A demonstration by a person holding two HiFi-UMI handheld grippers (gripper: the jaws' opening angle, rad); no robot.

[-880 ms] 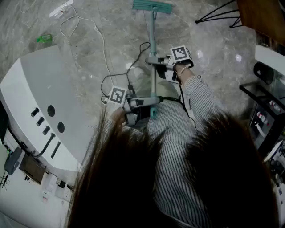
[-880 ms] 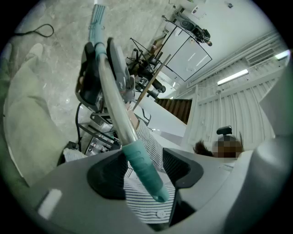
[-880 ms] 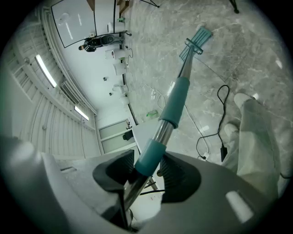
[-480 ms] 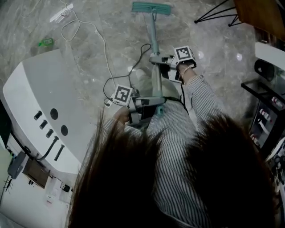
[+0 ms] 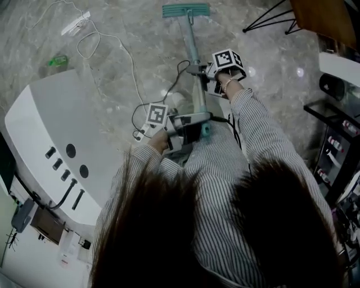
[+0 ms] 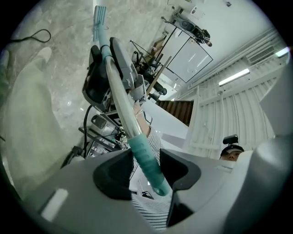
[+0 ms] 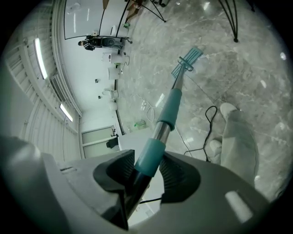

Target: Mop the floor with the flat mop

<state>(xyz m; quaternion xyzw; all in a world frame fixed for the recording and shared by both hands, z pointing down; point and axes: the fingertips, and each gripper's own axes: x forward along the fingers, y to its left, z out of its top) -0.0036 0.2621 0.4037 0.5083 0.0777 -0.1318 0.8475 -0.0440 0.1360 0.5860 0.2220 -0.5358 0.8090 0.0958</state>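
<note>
Close against the person's striped shirt (image 5: 225, 163), the left gripper (image 6: 145, 167) is clamped on the ribbed teal end grip of the flat mop's handle (image 5: 196, 95). Further along the round pole, the right gripper (image 7: 147, 170) is closed on a smooth teal sleeve, with bare metal tube just beyond it. The handle slopes down to the flat, rectangular teal mop head (image 5: 186, 10), which lies on the glossy, grey-veined marble floor (image 5: 270, 79).

This looks like a lab or test hall: a polished grey marble floor (image 5: 140, 34), white panelled walls (image 6: 215, 119) under strip lights (image 6: 233, 77), glass partitions (image 6: 190, 57), a big curved white console (image 5: 50, 129) with dark buttons, loose cables (image 5: 130, 64), black tripod legs (image 5: 263, 18) and a stocked equipment rack (image 5: 332, 140).
</note>
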